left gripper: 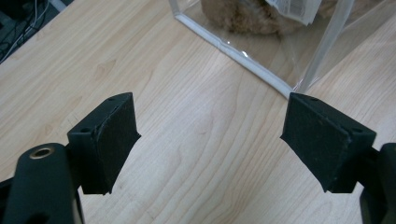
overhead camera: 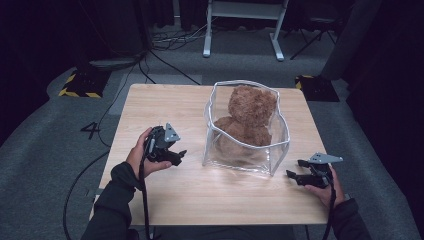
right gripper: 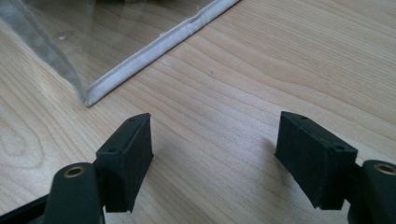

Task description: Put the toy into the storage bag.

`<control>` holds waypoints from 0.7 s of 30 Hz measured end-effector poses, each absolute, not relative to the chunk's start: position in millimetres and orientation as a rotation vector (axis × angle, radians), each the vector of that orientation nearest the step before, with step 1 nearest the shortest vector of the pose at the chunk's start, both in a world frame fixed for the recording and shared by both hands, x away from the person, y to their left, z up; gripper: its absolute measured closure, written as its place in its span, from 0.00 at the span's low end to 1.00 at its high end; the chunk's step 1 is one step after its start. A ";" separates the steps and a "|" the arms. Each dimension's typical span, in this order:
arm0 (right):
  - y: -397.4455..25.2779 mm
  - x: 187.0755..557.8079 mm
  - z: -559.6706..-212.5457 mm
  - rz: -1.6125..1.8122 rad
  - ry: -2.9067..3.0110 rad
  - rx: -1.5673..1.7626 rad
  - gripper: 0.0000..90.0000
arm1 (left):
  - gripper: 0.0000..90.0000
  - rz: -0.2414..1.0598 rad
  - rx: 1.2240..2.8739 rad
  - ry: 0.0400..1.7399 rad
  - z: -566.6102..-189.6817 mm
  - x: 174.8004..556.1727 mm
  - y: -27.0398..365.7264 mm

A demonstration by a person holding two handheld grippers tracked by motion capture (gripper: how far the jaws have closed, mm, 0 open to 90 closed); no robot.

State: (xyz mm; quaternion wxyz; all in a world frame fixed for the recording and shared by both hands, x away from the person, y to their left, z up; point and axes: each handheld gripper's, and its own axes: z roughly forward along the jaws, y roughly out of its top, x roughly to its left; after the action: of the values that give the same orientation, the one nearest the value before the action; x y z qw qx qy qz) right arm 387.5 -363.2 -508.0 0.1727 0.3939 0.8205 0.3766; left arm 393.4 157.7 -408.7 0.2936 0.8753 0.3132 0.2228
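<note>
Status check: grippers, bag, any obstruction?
Left gripper open, empty. Right gripper open, empty. Clear bag upright between them, brown teddy bear inside. Nothing blocking.

The clear bag is cut off by the top edge in the left gripper view, the brown plush toy inside it likewise; its white label is too blurred to read; in the right gripper view the bag's upper part is cropped.

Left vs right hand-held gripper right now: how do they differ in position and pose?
The left hand-held gripper sits at the clear bag's left side, over the table; the right hand-held gripper sits off the bag's near right corner, by the table's right edge. The left one's grey plate tilts up; the right one's lies flatter. Both are open, empty, and pointed toward the bag with the plush bear.
</note>
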 end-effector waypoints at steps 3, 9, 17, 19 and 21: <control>-363.1 387.4 -508.0 1.068 2.326 1.118 0.30 | 0.20 0.586 2.343 0.839 -413.0 393.2 159.2; -363.0 387.5 -508.1 1.066 2.326 1.115 0.30 | 0.20 0.585 2.353 0.853 -420.0 391.4 162.0; -362.8 387.5 -508.1 1.065 2.325 1.115 0.30 | 0.20 0.586 2.378 0.876 -429.2 390.5 167.0; -362.7 387.4 -508.1 1.064 2.326 1.114 0.30 | 0.20 0.591 2.379 0.877 -431.6 390.4 167.4; -362.7 387.4 -508.1 1.063 2.326 1.114 0.30 | 0.20 0.587 2.390 0.880 -433.9 389.9 168.5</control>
State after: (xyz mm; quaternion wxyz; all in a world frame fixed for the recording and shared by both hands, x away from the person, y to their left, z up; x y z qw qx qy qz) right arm 387.4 -362.7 -508.1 0.1753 0.3933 0.8209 0.3751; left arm 389.9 168.5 -433.9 0.2611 0.8828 0.3249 0.2167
